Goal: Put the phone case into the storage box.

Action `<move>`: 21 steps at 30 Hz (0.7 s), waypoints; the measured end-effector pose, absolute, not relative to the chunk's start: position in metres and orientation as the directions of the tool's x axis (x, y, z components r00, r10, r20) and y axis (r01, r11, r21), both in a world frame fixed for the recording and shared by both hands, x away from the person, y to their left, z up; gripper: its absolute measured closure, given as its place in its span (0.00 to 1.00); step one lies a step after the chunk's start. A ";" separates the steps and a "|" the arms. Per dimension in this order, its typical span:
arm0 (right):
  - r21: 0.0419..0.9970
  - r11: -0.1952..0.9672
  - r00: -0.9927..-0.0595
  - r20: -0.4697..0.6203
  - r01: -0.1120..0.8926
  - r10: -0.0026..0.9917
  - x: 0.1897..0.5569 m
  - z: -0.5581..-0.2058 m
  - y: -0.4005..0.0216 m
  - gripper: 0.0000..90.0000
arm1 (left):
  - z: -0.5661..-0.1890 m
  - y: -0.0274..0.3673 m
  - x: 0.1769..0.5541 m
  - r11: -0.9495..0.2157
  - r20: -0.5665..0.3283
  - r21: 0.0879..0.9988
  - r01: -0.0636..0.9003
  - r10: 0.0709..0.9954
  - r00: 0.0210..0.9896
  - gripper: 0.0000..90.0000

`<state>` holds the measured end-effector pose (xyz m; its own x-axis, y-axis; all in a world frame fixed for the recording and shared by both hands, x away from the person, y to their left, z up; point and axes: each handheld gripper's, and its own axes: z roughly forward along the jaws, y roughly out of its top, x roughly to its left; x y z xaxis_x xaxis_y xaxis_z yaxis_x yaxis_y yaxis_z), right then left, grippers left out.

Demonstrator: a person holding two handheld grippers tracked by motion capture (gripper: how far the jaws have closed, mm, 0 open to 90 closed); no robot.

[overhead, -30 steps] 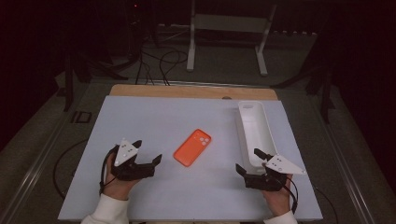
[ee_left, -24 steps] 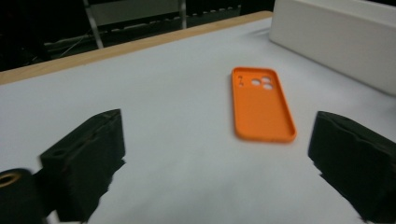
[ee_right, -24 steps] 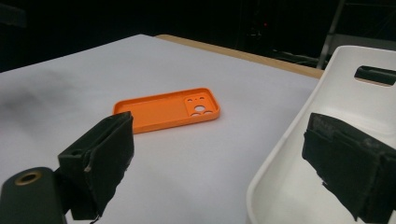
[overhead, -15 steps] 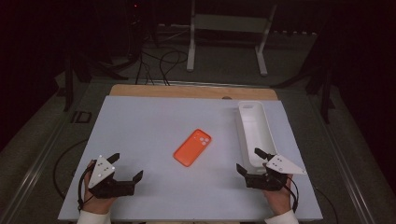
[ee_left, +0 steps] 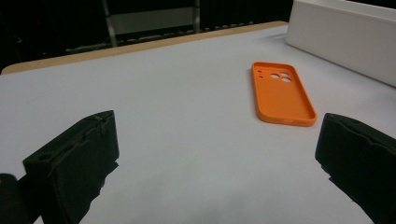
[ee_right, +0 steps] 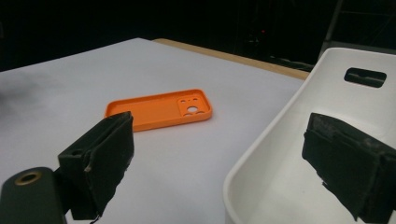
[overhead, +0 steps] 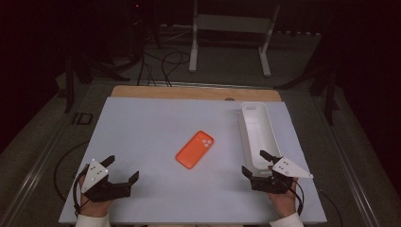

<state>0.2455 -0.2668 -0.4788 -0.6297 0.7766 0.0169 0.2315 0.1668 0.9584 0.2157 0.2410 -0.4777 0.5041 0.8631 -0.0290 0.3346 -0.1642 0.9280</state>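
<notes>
High view: orange phone case (overhead: 195, 150) lies between, well apart from, both grippers' spread jaws.

Orange phone case (overhead: 195, 149), white tray (overhead: 257, 132), pale grey table (overhead: 142, 137), black jaws

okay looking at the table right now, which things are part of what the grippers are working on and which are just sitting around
In play:
orange phone case, lying on the table between the grippers
left gripper, jaws open, empty
right gripper, jaws open, empty

Just lying about:
white tray, empty, beside the right gripper
white table sheet
metal stand behind the table
</notes>
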 end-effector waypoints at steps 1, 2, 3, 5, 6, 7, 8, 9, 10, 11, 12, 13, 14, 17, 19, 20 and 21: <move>0.958 0.170 -0.629 0.015 0.233 0.777 0.245 -0.479 -0.267 0.10 | -0.477 0.241 0.216 -0.165 -0.027 0.927 0.336 0.865 0.501 0.00; 0.957 0.171 -0.630 0.015 0.235 0.777 0.244 -0.479 -0.267 0.10 | -0.476 0.241 0.216 -0.164 -0.027 0.928 0.336 0.867 0.497 0.00; 0.956 0.174 -0.629 0.013 0.235 0.777 0.244 -0.479 -0.268 0.10 | -0.476 0.241 0.216 -0.162 -0.028 0.927 0.337 0.868 0.496 0.00; 0.955 0.178 -0.626 0.010 0.237 0.780 0.243 -0.479 -0.269 0.10 | -0.474 0.241 0.217 -0.161 -0.033 0.926 0.343 0.868 0.496 0.00; 0.955 0.179 -0.626 0.009 0.236 0.780 0.242 -0.479 -0.269 0.10 | -0.473 0.240 0.217 -0.164 -0.033 0.923 0.347 0.866 0.498 0.00; 0.955 0.181 -0.625 0.007 0.236 0.781 0.242 -0.479 -0.270 0.10 | -0.472 0.239 0.218 -0.170 -0.030 0.921 0.350 0.866 0.500 0.00; 0.954 0.179 -0.622 0.010 0.239 0.783 0.241 -0.479 -0.270 0.10 | -0.471 0.239 0.219 -0.171 -0.031 0.920 0.352 0.864 0.502 0.00; 0.955 0.178 -0.621 0.009 0.238 0.784 0.240 -0.479 -0.270 0.10 | -0.471 0.238 0.220 -0.170 -0.036 0.919 0.356 0.863 0.503 0.00; 0.955 0.179 -0.622 0.007 0.236 0.783 0.240 -0.480 -0.270 0.10 | -0.469 0.237 0.221 -0.175 -0.033 0.917 0.359 0.863 0.505 0.00; 0.955 0.180 -0.623 0.006 0.236 0.782 0.239 -0.480 -0.270 0.10 | -0.468 0.236 0.222 -0.182 -0.026 0.916 0.358 0.862 0.507 0.00; 0.954 0.181 -0.623 0.007 0.239 0.783 0.239 -0.481 -0.270 0.10 | -0.466 0.234 0.224 -0.186 -0.023 0.916 0.357 0.861 0.507 0.00; 0.953 0.185 -0.623 0.004 0.238 0.782 0.238 -0.481 -0.270 0.10 | -0.465 0.233 0.225 -0.185 -0.025 0.915 0.358 0.861 0.508 0.00; 0.953 0.186 -0.623 0.003 0.238 0.782 0.238 -0.482 -0.270 0.10 | -0.463 0.232 0.227 -0.188 -0.023 0.914 0.358 0.859 0.512 0.00; 0.951 0.190 -0.622 0.004 0.244 0.783 0.236 -0.483 -0.268 0.10 | -0.458 0.225 0.232 -0.199 -0.018 0.911 0.360 0.855 0.519 0.00; 0.952 0.183 -0.623 0.010 0.245 0.782 0.236 -0.483 -0.268 0.10 | -0.455 0.221 0.237 -0.216 -0.006 0.906 0.364 0.853 0.521 0.00; 0.952 0.182 -0.623 0.011 0.246 0.782 0.236 -0.483 -0.268 0.10 | -0.454 0.218 0.239 -0.220 -0.003 0.906 0.362 0.852 0.524 0.00; 0.952 0.184 -0.625 0.010 0.246 0.781 0.237 -0.483 -0.268 0.10 | -0.453 0.216 0.241 -0.221 -0.005 0.904 0.366 0.850 0.527 0.00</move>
